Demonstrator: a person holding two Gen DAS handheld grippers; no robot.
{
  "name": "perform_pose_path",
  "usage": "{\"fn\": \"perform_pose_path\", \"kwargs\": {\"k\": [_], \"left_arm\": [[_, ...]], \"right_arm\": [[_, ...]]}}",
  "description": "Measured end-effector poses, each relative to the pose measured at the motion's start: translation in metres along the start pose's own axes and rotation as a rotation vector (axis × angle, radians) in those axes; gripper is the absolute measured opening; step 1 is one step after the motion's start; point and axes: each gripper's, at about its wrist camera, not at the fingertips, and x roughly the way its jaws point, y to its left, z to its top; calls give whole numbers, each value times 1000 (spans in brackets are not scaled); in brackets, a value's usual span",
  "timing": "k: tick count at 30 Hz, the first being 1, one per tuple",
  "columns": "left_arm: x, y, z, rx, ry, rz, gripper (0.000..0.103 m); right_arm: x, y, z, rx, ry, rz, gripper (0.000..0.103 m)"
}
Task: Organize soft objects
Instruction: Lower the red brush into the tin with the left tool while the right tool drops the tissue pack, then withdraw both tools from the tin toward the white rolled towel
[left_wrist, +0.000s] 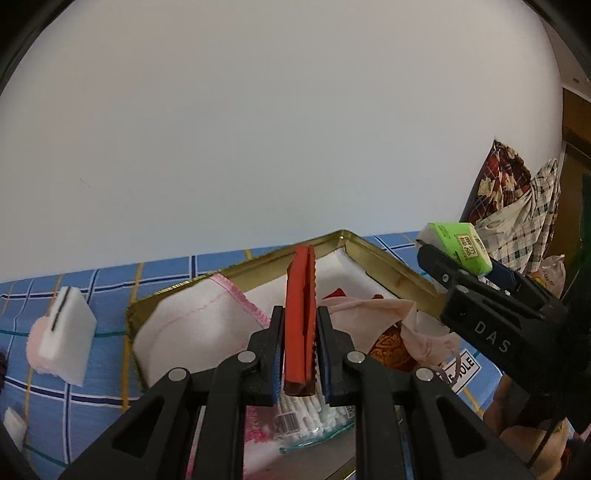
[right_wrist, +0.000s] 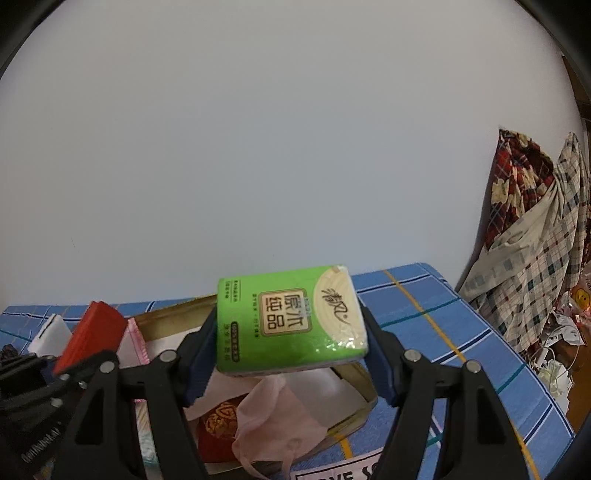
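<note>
We are holding two things above the gold-rimmed tin tray, which is sitting low in the centre of both views on the blue checked cloth. Our left gripper is clamped almost fully shut on a flat red packet, standing on edge at the centre of the left view. Our right gripper is standing wide, its pads pressing both ends of a green pack of tissues at the centre of the right view.

The tray is already carrying a folded white cloth with pink stitching, a pink face mask, a red pouch with gold pattern and a clear tub of cotton swabs.

We are judging the risks this way. The tissue pack is soft, so it may be sagging out of the wide grip. The two grippers are working close together over one tray, so they could be knocking each other. Letting go above the heaped mask may be sending the pack sliding over the rim. A white sponge block is lying outside the tray at the left.
</note>
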Motion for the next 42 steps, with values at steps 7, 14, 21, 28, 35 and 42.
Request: {"fn": "perform_pose_path", "kwargs": {"k": [7, 14, 21, 28, 35, 42], "left_arm": [[12, -1, -5, -9, 29, 31, 17], [18, -9, -9, 23, 39, 72, 17], [12, -21, -8, 65, 9, 132, 81], [-12, -21, -5, 53, -100, 221, 90], [-24, -9, -12, 47, -138, 265, 90], [-41, 9, -30, 57, -154, 325, 90]], "right_arm": [[7, 4, -5, -23, 29, 0, 71], [14, 6, -12, -29, 67, 17, 73], [-4, -10, -8, 57, -9, 41, 103], [-19, -32, -2, 156, -100, 13, 103], [-22, -42, -5, 190, -107, 29, 103], [-38, -25, -14, 128, -207, 6, 103]]}}
